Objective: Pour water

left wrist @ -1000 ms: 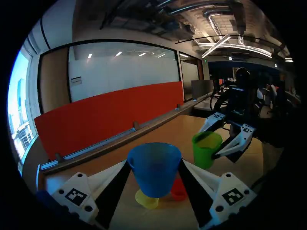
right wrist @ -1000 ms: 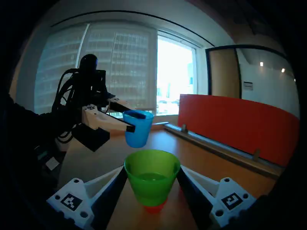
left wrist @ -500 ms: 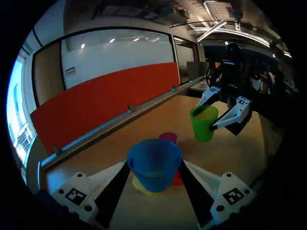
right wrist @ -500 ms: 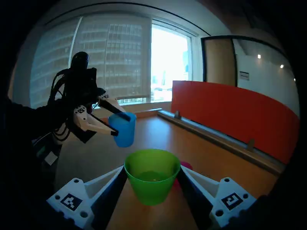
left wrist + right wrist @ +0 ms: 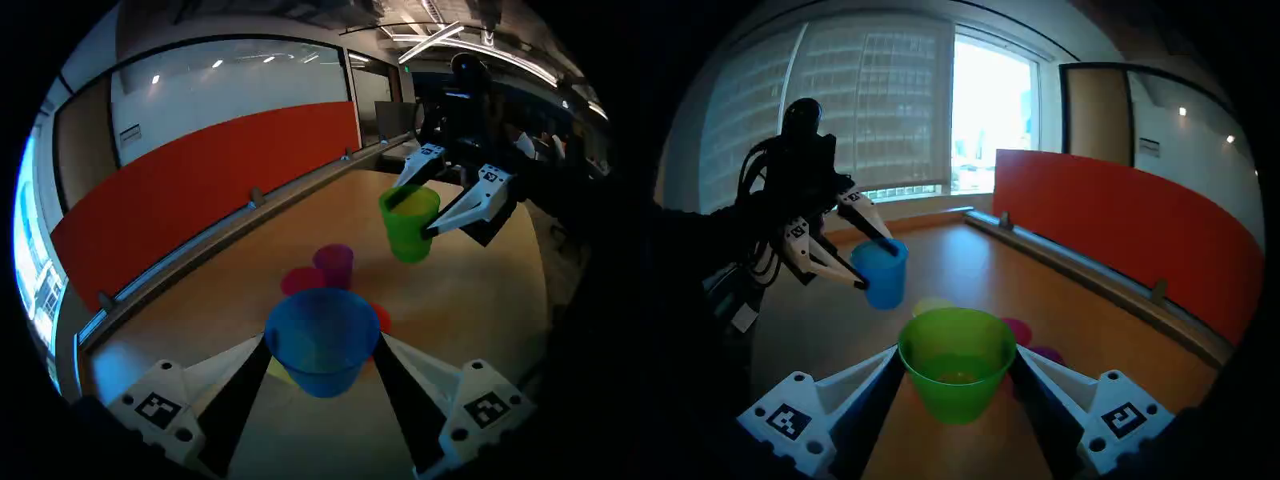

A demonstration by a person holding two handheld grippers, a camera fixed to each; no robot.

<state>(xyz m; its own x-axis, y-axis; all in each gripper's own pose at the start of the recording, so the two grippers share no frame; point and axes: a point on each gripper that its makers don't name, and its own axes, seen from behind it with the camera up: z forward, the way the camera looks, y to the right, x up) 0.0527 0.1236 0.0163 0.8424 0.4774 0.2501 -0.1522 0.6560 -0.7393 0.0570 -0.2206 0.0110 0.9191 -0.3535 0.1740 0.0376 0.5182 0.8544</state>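
Warm wooden desk top (image 5: 480, 296) is running alongside a long red partition panel (image 5: 200, 176), with bright windows glowing beyond one end of it. On the desk side of that partition, the left gripper (image 5: 322, 342) is pinching a translucent blue plastic cup (image 5: 322, 360) between both fingers, upright and lifted clear of the wood. The right gripper (image 5: 957, 360) is clamping a translucent green plastic cup (image 5: 957, 388) in the same way, also upright and in the air, farther along the partition and well apart from the blue one. A little liquid seems to be sitting in the bottom of the green cup, though I cannot be sure. Between the two cups and nearer the partition, a small magenta cup (image 5: 334, 264) and a pink one (image 5: 302, 280) are standing just beside each other, with an orange-red one (image 5: 381, 317) and a yellow one (image 5: 932, 306) peeking out close by.

To my eye the pour is not yet happening; both cups are being carried level. Next, I'd say, the green rim needs bringing over the blue mouth, then a slow tilt while the blue cup is being held steady.
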